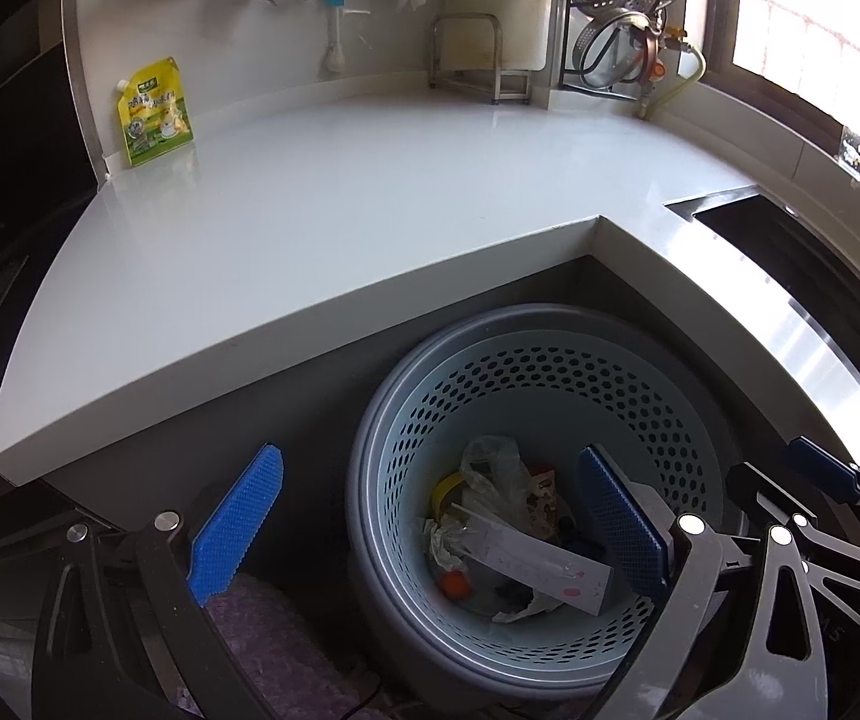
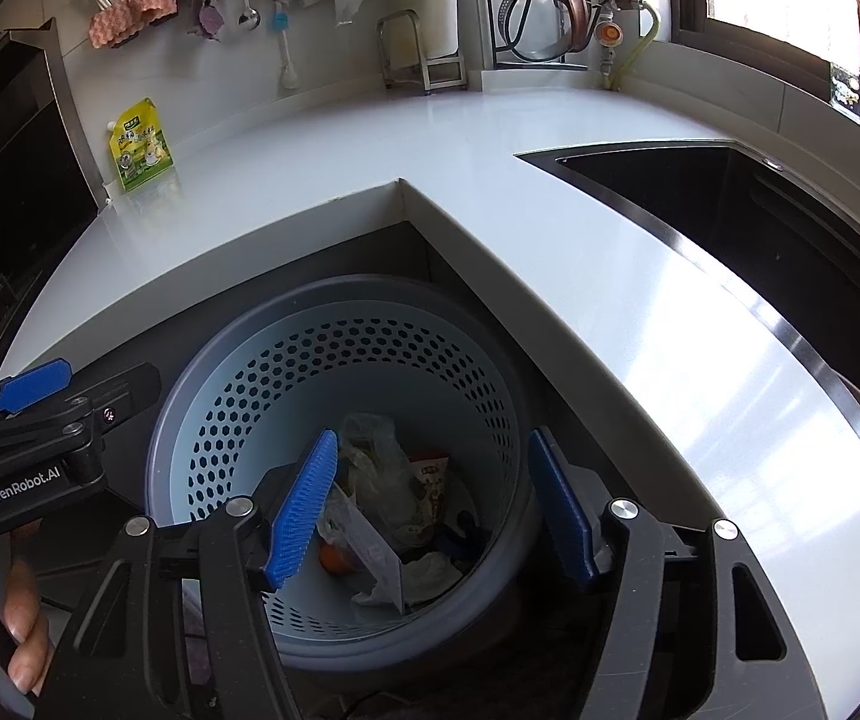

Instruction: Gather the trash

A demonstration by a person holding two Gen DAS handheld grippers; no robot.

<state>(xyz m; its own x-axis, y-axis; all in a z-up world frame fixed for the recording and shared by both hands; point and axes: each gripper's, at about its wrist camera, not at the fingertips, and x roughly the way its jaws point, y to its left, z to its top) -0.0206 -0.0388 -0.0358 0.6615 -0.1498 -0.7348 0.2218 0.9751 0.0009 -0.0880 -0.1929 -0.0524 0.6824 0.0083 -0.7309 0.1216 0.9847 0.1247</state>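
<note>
Both the left gripper (image 1: 423, 525) and right gripper (image 2: 436, 507) hover with fingers apart and empty over the pale blue perforated plastic bin (image 2: 430, 348), where crumpled wrappers and paper (image 1: 508, 534) already lie. The white table (image 1: 309, 210) carries only a yellow-green spouted pouch (image 1: 155, 111), so collecting looks nearly finished.
</note>
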